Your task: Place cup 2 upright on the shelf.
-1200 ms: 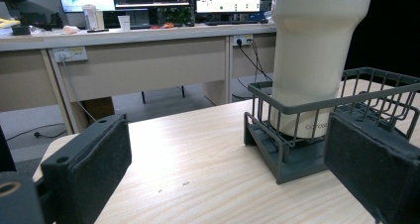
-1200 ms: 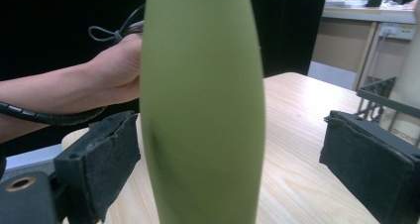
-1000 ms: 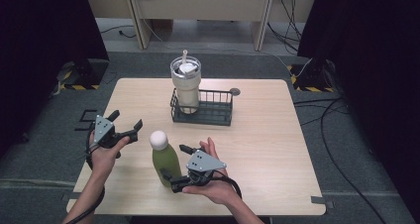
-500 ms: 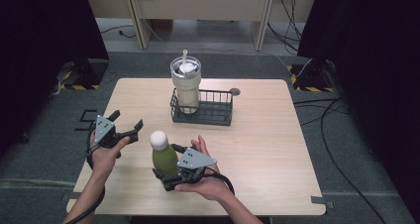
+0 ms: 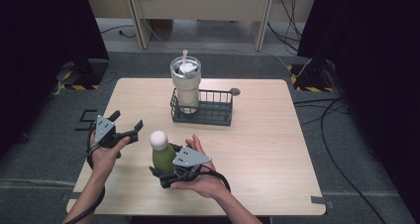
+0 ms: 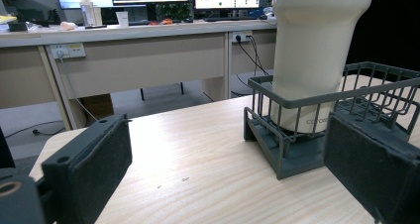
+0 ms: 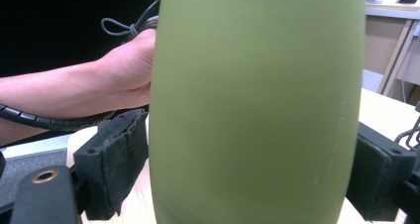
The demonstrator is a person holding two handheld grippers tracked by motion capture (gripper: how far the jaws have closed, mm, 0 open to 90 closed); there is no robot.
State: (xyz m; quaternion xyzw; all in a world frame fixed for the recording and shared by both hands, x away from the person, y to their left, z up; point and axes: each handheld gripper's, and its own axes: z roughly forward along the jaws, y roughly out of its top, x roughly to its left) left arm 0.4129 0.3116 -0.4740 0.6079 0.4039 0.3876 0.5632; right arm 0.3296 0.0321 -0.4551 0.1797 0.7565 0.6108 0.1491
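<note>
Leftmost, the left tongs (image 5: 130, 131) hover just off the worktop's (image 5: 277, 149) left edge near its front corner, wide open with nothing between the pads; in the left gripper view they look across bare wood toward the wire basket (image 6: 317, 120). To their right, near the front edge and left of centre, stands the green bottle (image 5: 163, 157) with its white round cap (image 5: 159, 140), upright, long axis vertical. The right tongs (image 5: 166, 177) come at it level from the right and front, and the bottle's lower body sits squarely between the jaws. In the right gripper view the green wall (image 7: 255, 105) spans the gap, with the left pad (image 7: 121, 154) right against it and the right pad (image 7: 376, 177) at its far flank; whether both pads already press I cannot tell for certain, though they look to be gripping. The right hand is plainly the nearer one; the left stands apart from the bottle. Farther right and toward the back edge, the basket (image 5: 203, 107) holds a cream tumbler (image 5: 186, 85) in its left end, the right end free.

Against a second ago, the right tongs have slid in from beside the bottle to straddle it, and their jaws have just been closing around it. The left tongs and the basket sit as they did.
</note>
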